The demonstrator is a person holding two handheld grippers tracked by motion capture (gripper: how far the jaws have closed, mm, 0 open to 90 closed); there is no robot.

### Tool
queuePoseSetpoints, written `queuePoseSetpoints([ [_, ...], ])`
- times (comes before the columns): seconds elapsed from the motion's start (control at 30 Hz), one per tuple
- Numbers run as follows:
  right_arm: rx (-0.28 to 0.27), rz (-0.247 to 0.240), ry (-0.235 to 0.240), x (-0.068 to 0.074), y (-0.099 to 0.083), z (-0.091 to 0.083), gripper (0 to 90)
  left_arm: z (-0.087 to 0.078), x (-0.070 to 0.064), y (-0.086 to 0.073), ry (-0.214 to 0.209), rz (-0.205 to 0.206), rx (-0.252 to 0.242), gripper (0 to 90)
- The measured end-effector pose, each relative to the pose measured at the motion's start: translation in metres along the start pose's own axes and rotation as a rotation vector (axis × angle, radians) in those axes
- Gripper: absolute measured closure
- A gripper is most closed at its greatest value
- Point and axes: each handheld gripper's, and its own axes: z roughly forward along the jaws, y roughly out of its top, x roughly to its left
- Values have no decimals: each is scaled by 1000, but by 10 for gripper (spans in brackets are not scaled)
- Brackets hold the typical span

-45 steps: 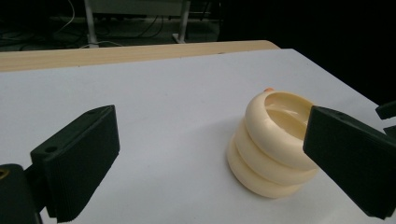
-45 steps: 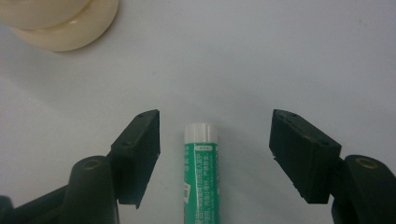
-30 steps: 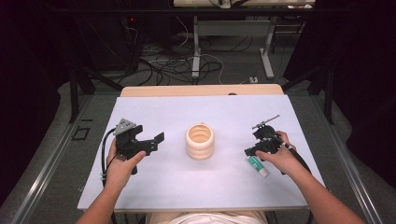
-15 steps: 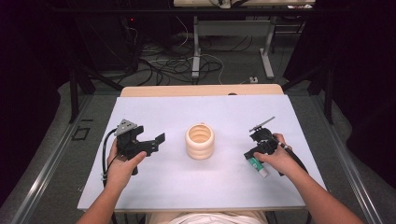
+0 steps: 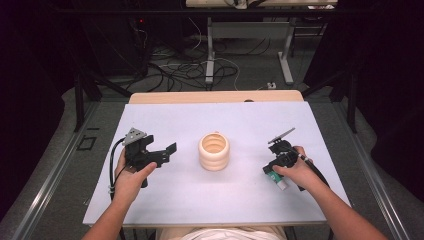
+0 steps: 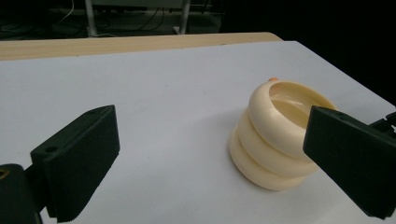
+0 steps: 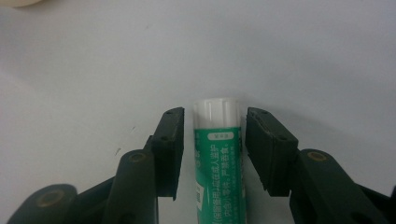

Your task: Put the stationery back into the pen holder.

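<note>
Glue stick (image 7: 218,158), green with a white cap, lies on the white surface (image 5: 250,200) at lower right of the high view, between the jaws of my right tool (image 7: 214,149), narrowly parted and not quite gripping. My left tool (image 6: 210,154) is wide, empty, at left of frame, the cream ribbed cup (image 5: 214,151) upright at centre.

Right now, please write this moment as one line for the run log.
left gripper: open, facing ribbed cup | right gripper: open, jaws either side of glue stick, small gaps | table: white
</note>
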Motion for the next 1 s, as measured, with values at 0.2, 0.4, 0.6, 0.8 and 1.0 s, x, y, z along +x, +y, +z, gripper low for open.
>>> queuePoseSetpoints([
  [0.2, -6, -2, 6, -1, -2, 5, 596, 0, 0, 0, 0, 0, 4, 36],
  [0.4, 18, -5, -5, -1, -2, 5, 624, 0, 0, 0, 1, -1, 4, 36],
  [0.6, 25, -16, -2, -2, -1, 5, 656, 0, 0, 0, 2, -1, 0, 36],
  [0.8, 28, -14, 5, -1, -1, 5, 661, 0, 0, 0, 2, -1, 3, 36],
  [1.0, 40, -38, -12, 0, 0, 5, 663, 0, -1, -1, -1, -1, 6, 36],
])
